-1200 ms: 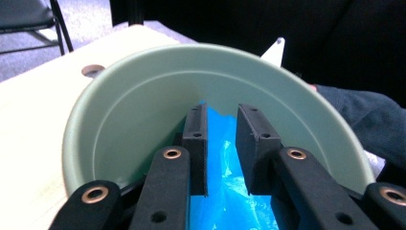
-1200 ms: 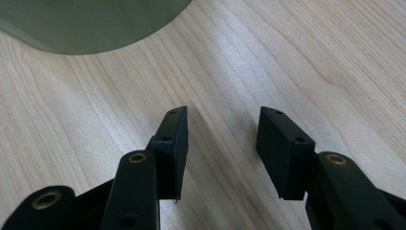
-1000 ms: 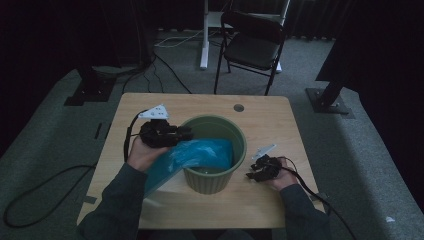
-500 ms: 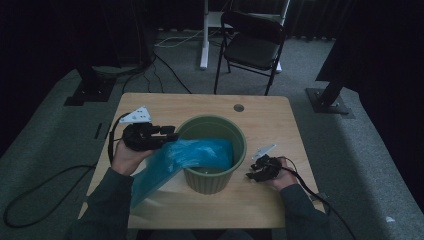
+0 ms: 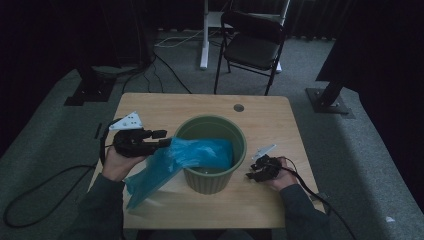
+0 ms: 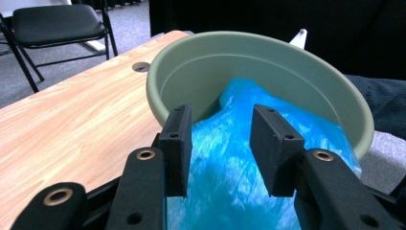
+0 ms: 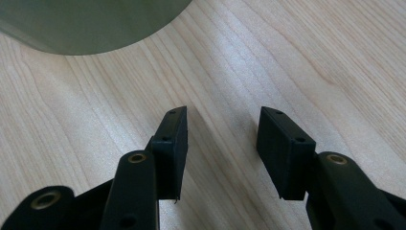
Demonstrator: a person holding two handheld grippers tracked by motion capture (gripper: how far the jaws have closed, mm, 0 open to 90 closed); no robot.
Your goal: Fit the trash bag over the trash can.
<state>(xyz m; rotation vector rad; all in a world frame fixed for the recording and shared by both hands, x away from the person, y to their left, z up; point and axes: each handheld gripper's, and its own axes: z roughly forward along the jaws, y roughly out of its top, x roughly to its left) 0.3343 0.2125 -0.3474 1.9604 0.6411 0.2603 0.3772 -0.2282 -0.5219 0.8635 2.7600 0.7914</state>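
Bag-lining step: your left gripper [image 6: 220, 143], jaws just opened, straddles the blue plastic bag [image 5: 170, 162] unpinched at the green bin [image 5: 240, 137] rim; right gripper [image 7: 222, 148] gapes empty. Next, regrip the bag's edge.

Dim room: grey carpet [image 5: 380, 165], black folding chair [image 5: 252, 47] (cables [image 5: 170, 42] nearby), dark curtains [image 5: 60, 35].

Blue bag's [image 5: 165, 165] lower end inside bin [image 5: 192, 132]

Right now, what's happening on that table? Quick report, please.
Left claw just opening, blue bag loose between. Right claw open, empty, on table. Bag half in green bin, nothing blocking.
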